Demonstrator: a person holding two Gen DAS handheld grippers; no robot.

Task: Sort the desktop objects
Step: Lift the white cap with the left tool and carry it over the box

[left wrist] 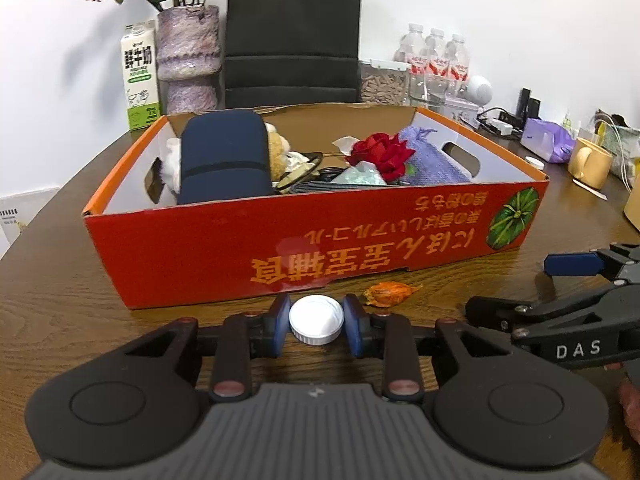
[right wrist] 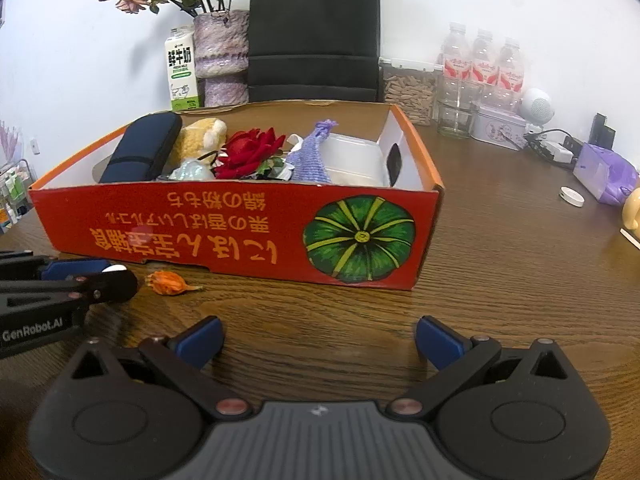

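Observation:
My left gripper [left wrist: 317, 322] is shut on a white bottle cap [left wrist: 317, 319], held just above the wooden table in front of the red cardboard box [left wrist: 240, 248]. The box holds a navy case [left wrist: 224, 156], a red fabric rose [left wrist: 378, 154], a purple knit pouch [left wrist: 434, 160] and a plush toy [left wrist: 278, 150]. An orange dried husk [left wrist: 390, 294] lies on the table just right of the cap. My right gripper [right wrist: 318, 340] is open and empty, low over the table before the box [right wrist: 240, 232]. The husk [right wrist: 170, 283] lies to its left.
Behind the box stand a milk carton [left wrist: 140, 76], a vase of dried flowers [left wrist: 188, 56], a black paper bag [left wrist: 292, 36], water bottles [left wrist: 436, 60] and a jar [left wrist: 384, 82]. A yellow mug [left wrist: 588, 162], purple tissue pack [left wrist: 546, 140] and another white cap [right wrist: 571, 196] sit right.

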